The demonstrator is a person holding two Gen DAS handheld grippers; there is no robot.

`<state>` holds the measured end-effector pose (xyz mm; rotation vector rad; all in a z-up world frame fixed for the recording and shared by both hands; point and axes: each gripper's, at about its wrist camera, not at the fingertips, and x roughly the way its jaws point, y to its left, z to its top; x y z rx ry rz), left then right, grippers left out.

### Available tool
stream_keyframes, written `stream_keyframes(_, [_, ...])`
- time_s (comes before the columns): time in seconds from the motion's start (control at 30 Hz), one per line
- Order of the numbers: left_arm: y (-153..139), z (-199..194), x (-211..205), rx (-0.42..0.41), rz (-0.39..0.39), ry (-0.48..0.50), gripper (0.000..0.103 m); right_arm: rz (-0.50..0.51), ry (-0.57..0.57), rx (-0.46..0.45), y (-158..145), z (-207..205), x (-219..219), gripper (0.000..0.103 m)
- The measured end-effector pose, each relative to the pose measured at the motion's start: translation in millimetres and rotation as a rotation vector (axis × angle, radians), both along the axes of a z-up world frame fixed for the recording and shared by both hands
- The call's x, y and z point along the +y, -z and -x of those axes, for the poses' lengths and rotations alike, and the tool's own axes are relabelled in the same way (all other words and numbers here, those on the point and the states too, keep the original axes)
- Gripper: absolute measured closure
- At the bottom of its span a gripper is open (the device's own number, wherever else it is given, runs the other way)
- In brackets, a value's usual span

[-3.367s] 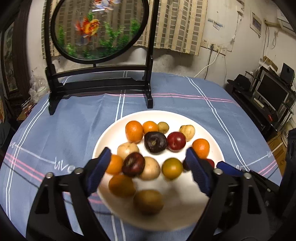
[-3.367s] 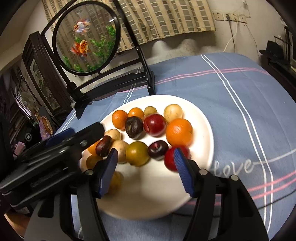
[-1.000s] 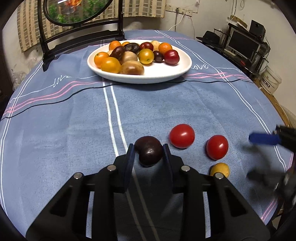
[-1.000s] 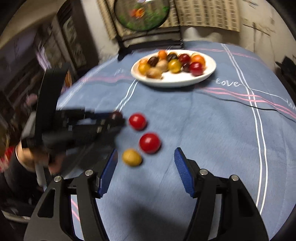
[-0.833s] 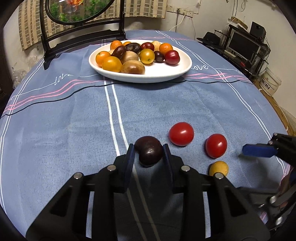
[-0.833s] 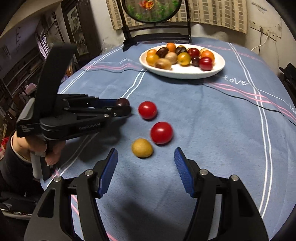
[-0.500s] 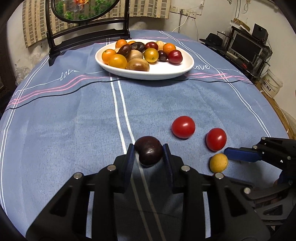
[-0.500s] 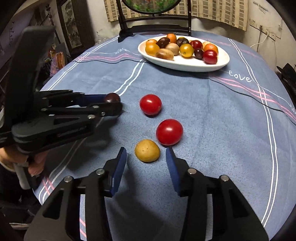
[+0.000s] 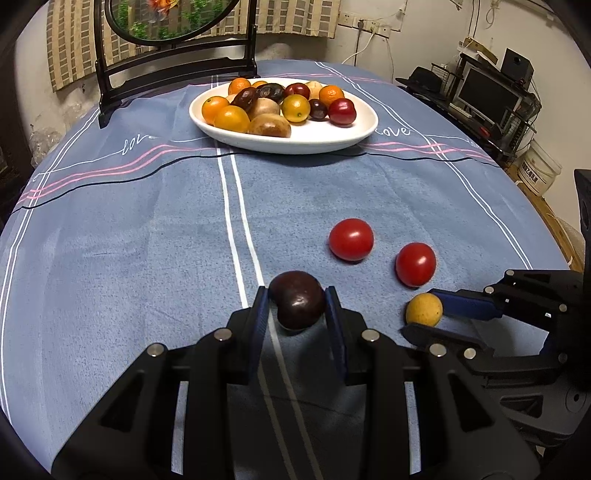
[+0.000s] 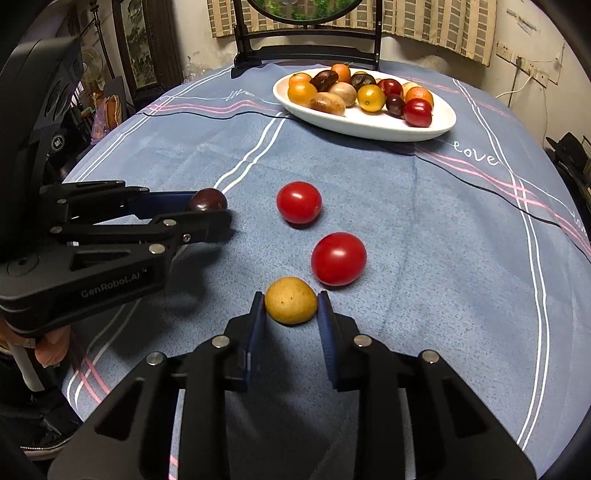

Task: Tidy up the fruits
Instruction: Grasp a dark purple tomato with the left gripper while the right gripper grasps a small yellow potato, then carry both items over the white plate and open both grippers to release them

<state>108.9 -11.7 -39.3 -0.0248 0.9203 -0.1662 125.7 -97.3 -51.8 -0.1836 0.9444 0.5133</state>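
Round screen point(image 9: 173, 18) top cut off by frame edge; plate's point(image 10: 369, 122) back fruits half-hidden.

- "GenRobot.AI" in pale letters on the side of the left gripper point(image 10: 207, 221), at about 9 o'clock in the right wrist view
- "love" in white script on the blue tablecloth point(image 9: 110, 229), at 11 o'clock and at 1 o'clock of the left wrist view, beside the white plate point(image 9: 332, 142)
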Motion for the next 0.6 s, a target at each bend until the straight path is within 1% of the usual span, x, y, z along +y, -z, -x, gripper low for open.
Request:
stream_keyframes(0.13, [-3, 1, 1, -0.006, -0.006, -0.002, 0.072, -0.009, 0.012, -0.023, -9, 1, -7, 0.074])
stream_keyframes(0.33, [-14, -2, 3, -0.03, -0.02, -0.003, 0.072, -0.007, 0.043, -0.088, -32, -7, -17, 0.074])
stream_keyframes(0.43, [-24, -7, 6, -0.055, -0.025, -0.015, 0.072, 0.002, 0.058, -0.127, -45, -16, -19, 0.074])
stream_keyframes(0.6, [-49, -29, 10, -0.11, -0.046, -0.033, 0.072, 0.009, 0.068, -0.197, -70, -40, -18, 0.074])
